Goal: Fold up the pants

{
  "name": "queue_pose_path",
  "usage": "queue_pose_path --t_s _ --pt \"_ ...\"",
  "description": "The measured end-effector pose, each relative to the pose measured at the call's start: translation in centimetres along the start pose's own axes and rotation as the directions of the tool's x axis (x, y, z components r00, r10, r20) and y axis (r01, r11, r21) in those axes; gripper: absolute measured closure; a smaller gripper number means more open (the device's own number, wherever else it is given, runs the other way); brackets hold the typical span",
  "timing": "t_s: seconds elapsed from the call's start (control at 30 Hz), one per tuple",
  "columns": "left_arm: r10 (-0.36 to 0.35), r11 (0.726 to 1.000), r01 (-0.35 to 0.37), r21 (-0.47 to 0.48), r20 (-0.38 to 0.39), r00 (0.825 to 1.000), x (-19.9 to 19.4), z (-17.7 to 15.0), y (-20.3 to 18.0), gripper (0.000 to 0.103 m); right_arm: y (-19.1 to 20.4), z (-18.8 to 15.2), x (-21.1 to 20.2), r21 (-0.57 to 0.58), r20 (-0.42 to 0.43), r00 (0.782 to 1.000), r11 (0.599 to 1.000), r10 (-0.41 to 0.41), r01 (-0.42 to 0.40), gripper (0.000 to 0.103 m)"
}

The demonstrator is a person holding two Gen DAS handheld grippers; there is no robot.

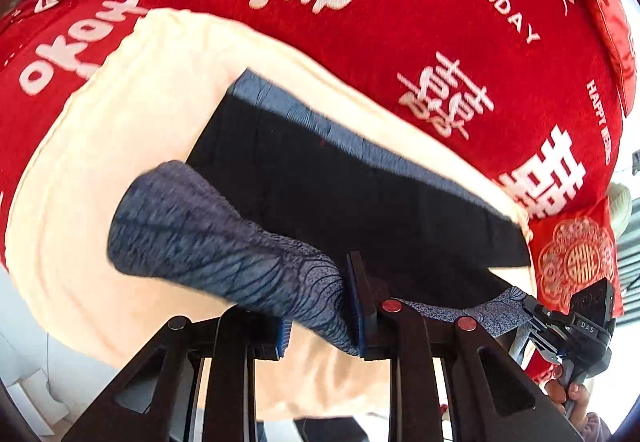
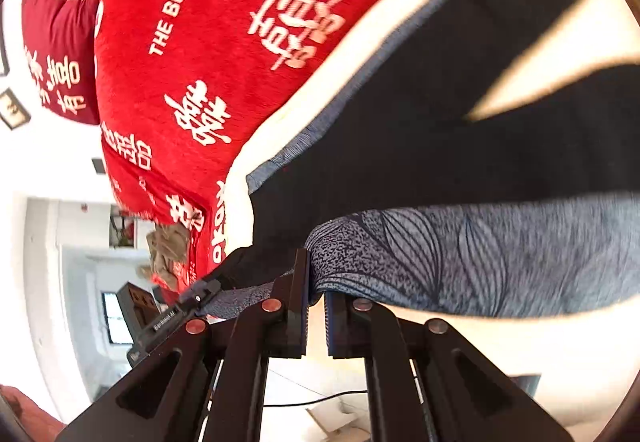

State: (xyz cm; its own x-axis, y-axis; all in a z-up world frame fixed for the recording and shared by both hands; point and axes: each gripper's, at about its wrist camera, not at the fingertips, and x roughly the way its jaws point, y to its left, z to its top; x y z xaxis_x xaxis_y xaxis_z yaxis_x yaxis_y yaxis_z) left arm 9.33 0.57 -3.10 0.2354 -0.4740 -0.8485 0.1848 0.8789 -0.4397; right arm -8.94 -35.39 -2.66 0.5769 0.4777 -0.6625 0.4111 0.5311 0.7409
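I have both sets of jaws clamped on the patterned blue waistband of the pants (image 1: pixel 320 178): left gripper (image 1: pixel 324 322) and right gripper (image 2: pixel 316 306). The dark legs trail over a cream blanket (image 1: pixel 120 146) on the red bedspread (image 1: pixel 400 2).

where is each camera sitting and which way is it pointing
Left wrist: sits on the left hand-held gripper, looking down along its fingers at the pants on a cream blanket over the red bedspread; a hand holds the right hand-held gripper at lower right.
Right wrist: sits on the right hand-held gripper, rolled sideways, facing the pants and bedspread; the left hand-held gripper shows.
Shared: each gripper is shut on the patterned pants fabric; the same blanket and bedspread show.
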Motion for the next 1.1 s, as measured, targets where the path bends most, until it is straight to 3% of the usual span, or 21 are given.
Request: queue_pose_path --t_s 0.23,0.47,0.53,0.7,0.83,0.9,0.97,1.07,1.1 --pt "0.082 0.996 -0.081 -0.021 0.066 0.994 4.4 7.8 -1.0 0.077 1.8 12.0 6.0 -0.103 -0.112 0.992 0.994 -0.059 0.048 0.096" --pt "0.234 0.971 -0.232 -0.059 0.026 0.972 13.7 12.6 0.8 0.077 -1.9 19.8 16.0 -0.154 -0.266 0.944 0.975 -0.196 0.159 0.093" --pt "0.277 0.958 -0.276 -0.08 -0.002 0.961 16.1 12.8 1.5 0.074 -3.4 20.6 18.1 -0.15 -0.303 0.928 0.973 -0.216 0.177 0.093" --pt "0.314 0.945 -0.311 -0.104 0.013 0.949 16.7 12.8 1.3 0.073 -4.6 21.4 19.2 -0.117 -0.333 0.927 0.983 -0.173 0.142 0.093" --pt "0.387 0.921 -0.381 -0.083 0.084 0.918 12.9 12.1 -0.2 0.073 -0.8 20.7 18.4 -0.3 -0.325 0.902 0.936 -0.285 0.187 0.086" --pt "0.385 0.922 -0.381 -0.064 0.083 0.919 11.5 11.6 -0.8 0.073 1.8 19.3 17.5 -0.372 -0.31 0.91 0.916 -0.274 0.149 0.062" --pt "0.371 0.929 -0.371 -0.008 0.049 0.927 11.9 10.8 -1.5 0.073 4.1 17.9 17.3 -0.389 -0.332 0.918 0.918 -0.218 0.078 0.045" --pt "0.398 0.916 -0.397 0.057 -0.001 0.917 14.1 9.9 -2.0 0.073 6.1 16.5 19.7 -0.428 -0.362 0.907 0.903 -0.217 0.046 0.047" --pt "0.405 0.913 -0.403 0.057 -0.018 0.914 14.8 9.9 -2.1 0.073 6.6 16.3 21.1 -0.443 -0.365 0.901 0.895 -0.233 0.052 0.056"
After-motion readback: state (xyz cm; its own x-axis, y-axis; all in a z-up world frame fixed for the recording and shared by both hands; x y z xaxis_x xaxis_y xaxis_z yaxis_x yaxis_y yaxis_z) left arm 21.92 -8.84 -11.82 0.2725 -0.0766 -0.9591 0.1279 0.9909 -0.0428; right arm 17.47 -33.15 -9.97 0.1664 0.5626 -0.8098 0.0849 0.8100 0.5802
